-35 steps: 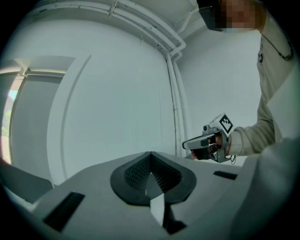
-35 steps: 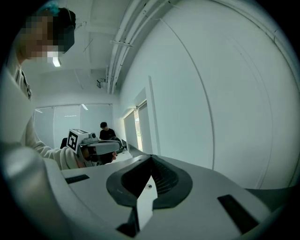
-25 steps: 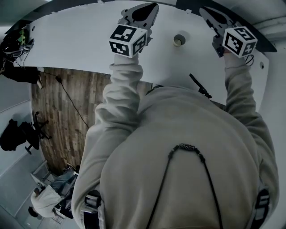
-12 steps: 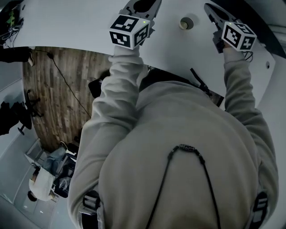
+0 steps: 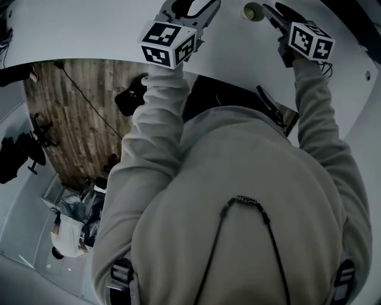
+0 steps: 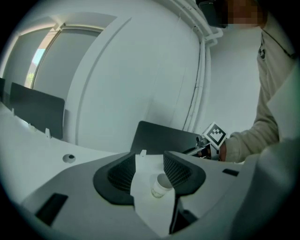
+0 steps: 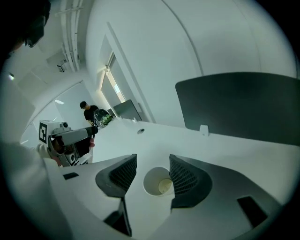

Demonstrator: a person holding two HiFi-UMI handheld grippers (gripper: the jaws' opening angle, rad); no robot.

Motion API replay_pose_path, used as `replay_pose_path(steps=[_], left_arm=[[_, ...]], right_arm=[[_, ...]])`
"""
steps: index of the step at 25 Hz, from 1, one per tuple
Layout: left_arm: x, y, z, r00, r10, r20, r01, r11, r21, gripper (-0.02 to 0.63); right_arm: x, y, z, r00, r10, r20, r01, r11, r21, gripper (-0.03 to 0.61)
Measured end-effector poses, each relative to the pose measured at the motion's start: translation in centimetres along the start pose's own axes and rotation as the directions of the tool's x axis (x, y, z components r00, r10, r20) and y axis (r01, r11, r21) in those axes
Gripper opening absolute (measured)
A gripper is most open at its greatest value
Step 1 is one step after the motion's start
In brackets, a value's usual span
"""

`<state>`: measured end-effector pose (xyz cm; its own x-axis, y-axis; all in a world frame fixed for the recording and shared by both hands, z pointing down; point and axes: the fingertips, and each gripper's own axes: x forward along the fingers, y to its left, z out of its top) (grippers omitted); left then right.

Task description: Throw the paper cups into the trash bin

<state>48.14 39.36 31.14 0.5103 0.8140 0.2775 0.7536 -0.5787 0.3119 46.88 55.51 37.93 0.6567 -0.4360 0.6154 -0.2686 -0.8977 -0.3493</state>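
Observation:
One white paper cup [image 5: 252, 11] stands upright on the white table [image 5: 89, 30], mouth up. My right gripper [image 5: 271, 13] is just right of it. In the right gripper view the cup [image 7: 157, 182] shows in the gap of that gripper [image 7: 153, 176], whose jaws have just been opening; the pads do not press on it. My left gripper [image 5: 193, 5] is to the cup's left, its jaws also just opened and nothing held. In the left gripper view the cup [image 6: 161, 184] sits farther off on the table, beyond the open left gripper [image 6: 149, 168].
A dark partition panel [image 7: 243, 103] stands along the table's far side, also seen as a dark panel [image 6: 164, 136] in the left gripper view. Wooden floor [image 5: 77, 119] lies below the table's near edge, with a black object [image 5: 128, 101] on it. A person [image 7: 89, 111] stands far off.
Both grippers have come down toward the table and moved up the picture. Their jaws, shut before, now stand apart. The cup now lies close to the right gripper's tip.

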Motion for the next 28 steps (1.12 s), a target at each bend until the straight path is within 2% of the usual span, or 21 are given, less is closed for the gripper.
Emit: replay_pose_path(steps=[4,10,21,23,27,28], left_arm=[[0.6,-0.3,-2.9,0.999,-0.008,-0.034,0.007,1.000,-0.031,0.169],[1.5,-1.2,-7.4,0.996,-0.029,-0.082,0.025,0.999,-0.046,0.169],[1.3,-2.7,-8.4,0.994,-0.031,-0.105,0.021,0.995,-0.099,0.169],[1.1,-2.6,-8.6,0.994,-0.029,-0.110,0.018,0.995,-0.098,0.169],[0.7,-1.9,-8.5,0.994,-0.013,-0.112,0.003,0.996,-0.087,0.160],[0.6,-1.9,-8.3,0.993,-0.024,-0.114,0.015,0.996,-0.084,0.094]], right_arm=[[0.9,-1.6,-3.6,0.997,-0.031,-0.069,0.034,0.999,0.029,0.193],[2.8,-4.2,-7.5,0.991,-0.053,-0.120,0.062,0.996,0.071,0.193],[3.5,-4.6,-6.6,0.988,-0.047,-0.144,0.061,0.994,0.094,0.188],[3.6,-4.3,-6.6,0.986,-0.054,-0.159,0.065,0.996,0.063,0.070],[3.5,-4.0,-6.1,0.984,-0.075,-0.161,0.077,0.997,0.011,0.043],[3.4,-3.8,-6.0,0.984,-0.072,-0.166,0.074,0.997,0.007,0.043]])
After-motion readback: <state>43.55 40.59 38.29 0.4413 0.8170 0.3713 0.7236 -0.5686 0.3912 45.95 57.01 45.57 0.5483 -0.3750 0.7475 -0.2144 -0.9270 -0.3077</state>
